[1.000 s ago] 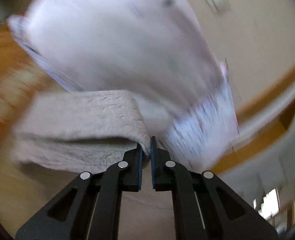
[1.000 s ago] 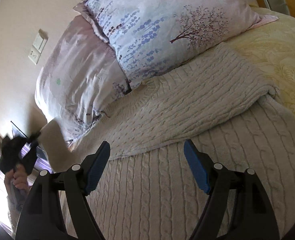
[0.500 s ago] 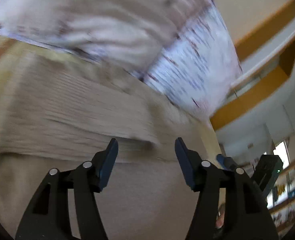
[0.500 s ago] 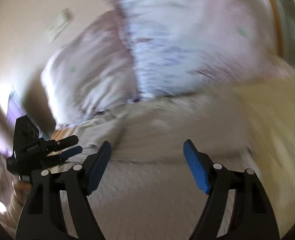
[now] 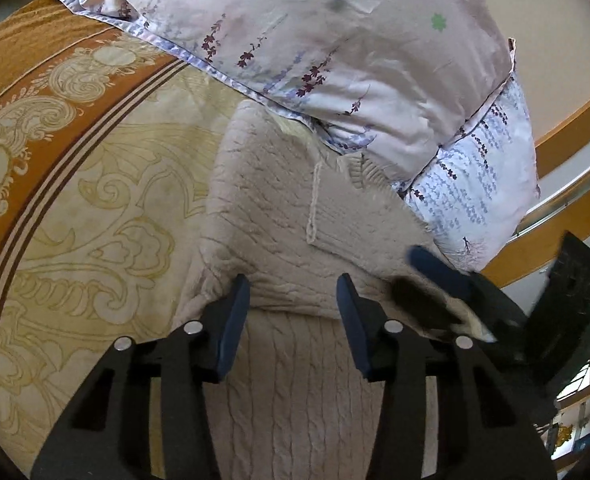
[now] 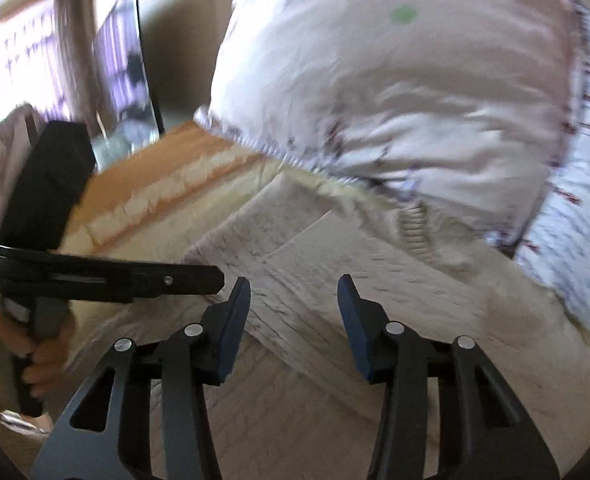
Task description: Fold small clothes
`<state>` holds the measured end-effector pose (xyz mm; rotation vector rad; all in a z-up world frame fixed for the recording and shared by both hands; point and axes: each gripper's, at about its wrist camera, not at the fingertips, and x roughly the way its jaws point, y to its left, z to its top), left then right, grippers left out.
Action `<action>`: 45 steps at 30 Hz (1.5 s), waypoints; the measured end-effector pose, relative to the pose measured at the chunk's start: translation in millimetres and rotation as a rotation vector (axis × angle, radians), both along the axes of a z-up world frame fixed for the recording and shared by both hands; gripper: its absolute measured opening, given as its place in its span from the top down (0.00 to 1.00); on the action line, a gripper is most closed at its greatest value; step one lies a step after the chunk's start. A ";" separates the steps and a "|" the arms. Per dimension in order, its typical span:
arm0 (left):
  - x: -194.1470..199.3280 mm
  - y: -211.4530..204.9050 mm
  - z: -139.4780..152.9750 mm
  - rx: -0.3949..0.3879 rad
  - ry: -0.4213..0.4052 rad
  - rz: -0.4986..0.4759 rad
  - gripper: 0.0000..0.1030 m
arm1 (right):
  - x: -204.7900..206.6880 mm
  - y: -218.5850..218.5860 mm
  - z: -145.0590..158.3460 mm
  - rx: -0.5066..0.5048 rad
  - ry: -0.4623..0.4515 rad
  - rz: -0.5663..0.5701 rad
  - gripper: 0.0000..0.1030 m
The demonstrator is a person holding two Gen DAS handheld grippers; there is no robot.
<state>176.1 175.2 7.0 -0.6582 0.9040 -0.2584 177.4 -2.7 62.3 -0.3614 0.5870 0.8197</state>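
patterned bedspread (image 5: 75,208) underneath, floral pillows (image 5: 335,40) at the head; beige knit sweater (image 5: 287,240) lies folded against them; left gripper (image 5: 293,312) and right gripper (image 6: 294,312) hover over it, both spread wide, holding nothing

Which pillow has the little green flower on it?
The pinkish pillow lying on top. Its green flower sits near the upper right corner. The other pillow, tucked underneath it, is pale blue with rows of tiny blue sprigs.
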 end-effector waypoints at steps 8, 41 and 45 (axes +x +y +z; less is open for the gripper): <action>0.5 -0.2 -3.2 -0.021 -0.014 -0.012 0.56 | 16.4 2.7 -22.1 -0.020 0.010 -0.071 0.81; -9.4 -7.5 3.2 -0.024 -0.034 -0.053 0.20 | 23.3 -318.2 -50.8 0.691 0.460 -0.746 0.57; -8.4 -7.9 2.4 -0.016 -0.031 -0.058 0.20 | 31.0 -313.8 -61.2 0.677 0.489 -0.768 0.67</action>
